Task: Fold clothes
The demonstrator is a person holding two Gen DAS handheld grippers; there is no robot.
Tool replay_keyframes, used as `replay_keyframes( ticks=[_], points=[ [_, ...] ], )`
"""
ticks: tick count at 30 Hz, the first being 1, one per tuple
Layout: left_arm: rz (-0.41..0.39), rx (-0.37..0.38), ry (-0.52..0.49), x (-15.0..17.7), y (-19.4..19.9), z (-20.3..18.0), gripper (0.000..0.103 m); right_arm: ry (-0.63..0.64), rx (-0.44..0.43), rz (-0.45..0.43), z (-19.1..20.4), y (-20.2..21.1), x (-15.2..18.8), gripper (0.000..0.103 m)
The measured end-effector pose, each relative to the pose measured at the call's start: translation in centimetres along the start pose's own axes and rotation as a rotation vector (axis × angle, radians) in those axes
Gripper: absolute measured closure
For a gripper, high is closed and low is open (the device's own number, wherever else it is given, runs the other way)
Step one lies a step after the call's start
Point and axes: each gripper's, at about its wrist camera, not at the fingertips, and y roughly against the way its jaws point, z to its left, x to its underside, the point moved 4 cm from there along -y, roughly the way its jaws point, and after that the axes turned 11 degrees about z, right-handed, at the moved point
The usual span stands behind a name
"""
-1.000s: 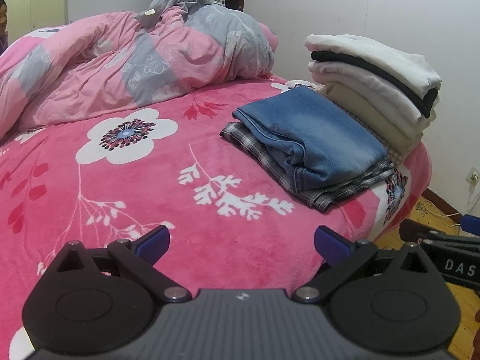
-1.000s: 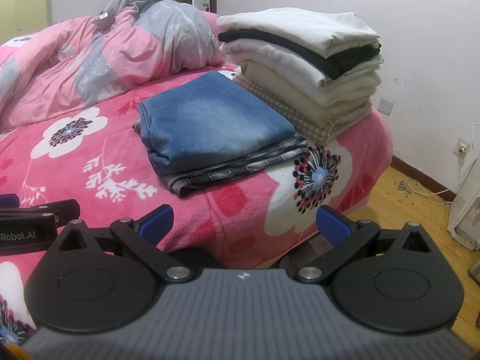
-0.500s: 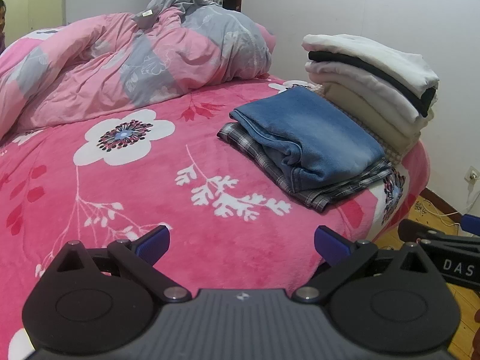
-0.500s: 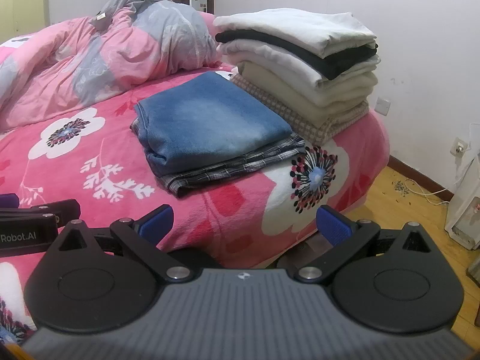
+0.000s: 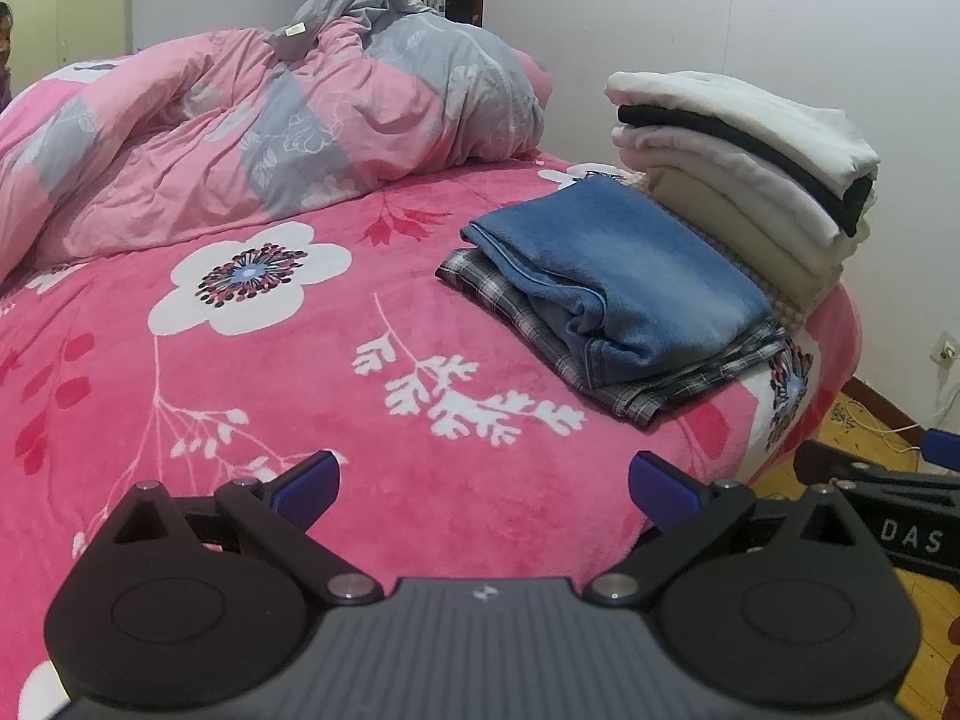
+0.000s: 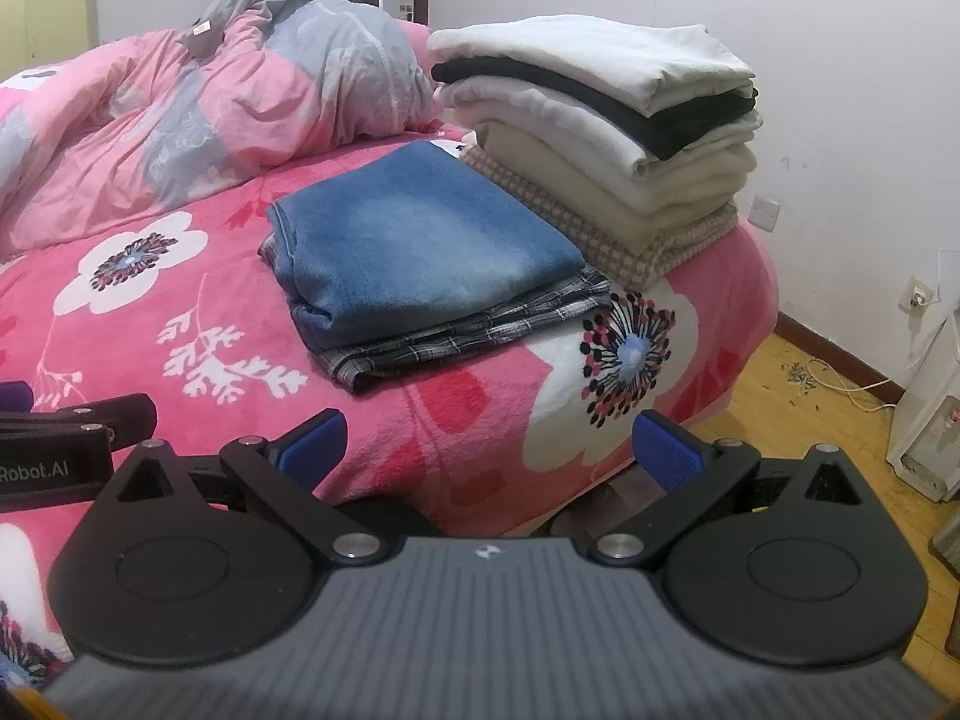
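Pink floral fleece blanket [image 5: 336, 360] covers the bed, with a crumpled pink-and-grey quilt [image 5: 270, 138] behind. Folded blue denim [image 6: 420, 246] lies on a folded grey plaid garment [image 6: 468, 330], just beside a tall stack of cream, white and black folded clothes [image 6: 600, 114] near the bed's corner; a careless nudge could topple it floorward. Left gripper [image 5: 483, 489] and right gripper [image 6: 489, 450] hover low, side by side, fingers spread wide, empty.

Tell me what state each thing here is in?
Left claw: open, empty.
Right claw: open, empty.
Jeans: folded, on the plaid garment.
Plaid garment: folded, flat on the bed.
Pale stack: folded, piled neatly.
Quilt: crumpled, unfolded.
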Motion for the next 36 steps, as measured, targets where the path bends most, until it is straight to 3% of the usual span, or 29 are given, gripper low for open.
replay_keyframes(
  ticks=[36],
  points=[
    [0.007, -0.006, -0.001, 0.13, 0.05, 0.21, 0.0, -0.002, 0.002, 0.006, 0.07, -0.11, 0.26, 0.001]
  ],
)
